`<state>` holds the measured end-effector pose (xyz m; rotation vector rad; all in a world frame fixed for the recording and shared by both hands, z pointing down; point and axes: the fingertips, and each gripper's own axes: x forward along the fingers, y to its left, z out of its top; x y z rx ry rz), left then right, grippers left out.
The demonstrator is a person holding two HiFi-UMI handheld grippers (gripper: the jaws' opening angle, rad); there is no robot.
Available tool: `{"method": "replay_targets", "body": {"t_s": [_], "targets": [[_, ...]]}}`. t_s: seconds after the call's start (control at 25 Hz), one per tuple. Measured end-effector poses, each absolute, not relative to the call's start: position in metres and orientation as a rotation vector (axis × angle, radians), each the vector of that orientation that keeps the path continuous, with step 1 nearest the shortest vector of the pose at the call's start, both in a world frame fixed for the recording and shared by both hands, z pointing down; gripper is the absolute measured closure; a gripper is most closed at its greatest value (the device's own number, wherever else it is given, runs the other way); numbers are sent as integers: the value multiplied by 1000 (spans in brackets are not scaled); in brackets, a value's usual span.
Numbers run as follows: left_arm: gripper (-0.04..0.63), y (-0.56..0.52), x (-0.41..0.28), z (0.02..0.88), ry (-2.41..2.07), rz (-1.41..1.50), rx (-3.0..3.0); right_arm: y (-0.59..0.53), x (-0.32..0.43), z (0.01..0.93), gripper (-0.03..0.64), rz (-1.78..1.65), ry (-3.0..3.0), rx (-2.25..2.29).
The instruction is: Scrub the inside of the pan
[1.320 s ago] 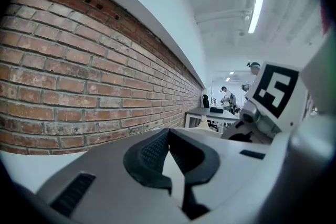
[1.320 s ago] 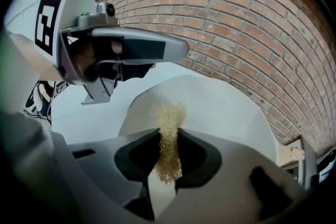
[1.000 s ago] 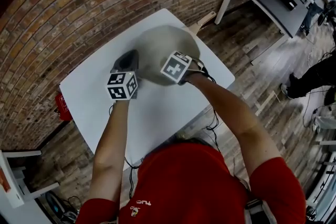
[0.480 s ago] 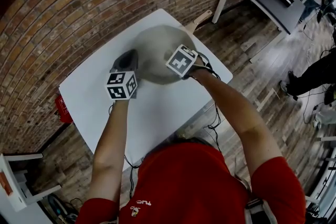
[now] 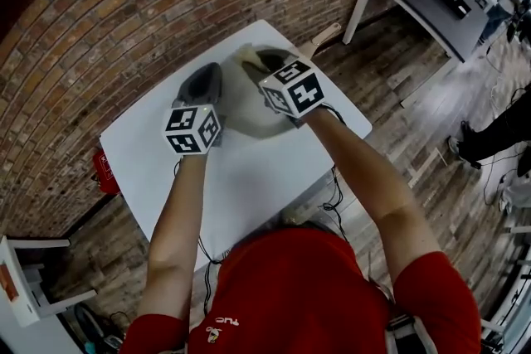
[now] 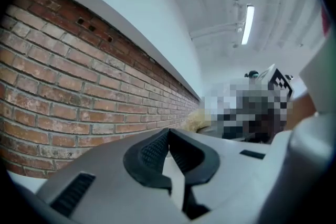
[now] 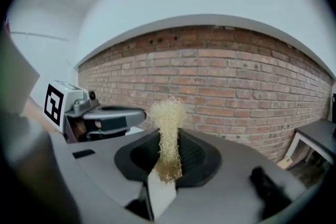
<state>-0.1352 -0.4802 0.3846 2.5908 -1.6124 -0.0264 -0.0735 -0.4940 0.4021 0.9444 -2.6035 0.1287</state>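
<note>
Our right hand-held gripper (image 7: pixel 169 139) clamps a pale, straw-coloured fibrous scrubbing pad (image 7: pixel 168 113) at the centre of its view, facing the red brick wall (image 7: pixel 236 71). Our left hand-held gripper (image 6: pixel 168 132) has its jaws pressed together, with nothing between them. The round grey pan (image 5: pixel 241 116) sits mid-frame on the white surface (image 5: pixel 249 178), partly beneath the right hand-held gripper.

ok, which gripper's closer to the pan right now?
Right. The right gripper is over the pan, shut on a scrubber. The left gripper sits just off the pan's left rim, jaws shut and empty.
</note>
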Motion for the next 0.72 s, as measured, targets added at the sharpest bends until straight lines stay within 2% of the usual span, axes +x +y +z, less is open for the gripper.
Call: {"method": "replay_targets", "body": {"t_s": [0.32,0.72], "targets": [[581,-461,-125,313,-1627,-225,2677,-476,-74,330,531,38,-2881,1003],[581,-456,-122,321,-1635,-188,2674,-467,-67,337,531,154,-2972,1034]]}}
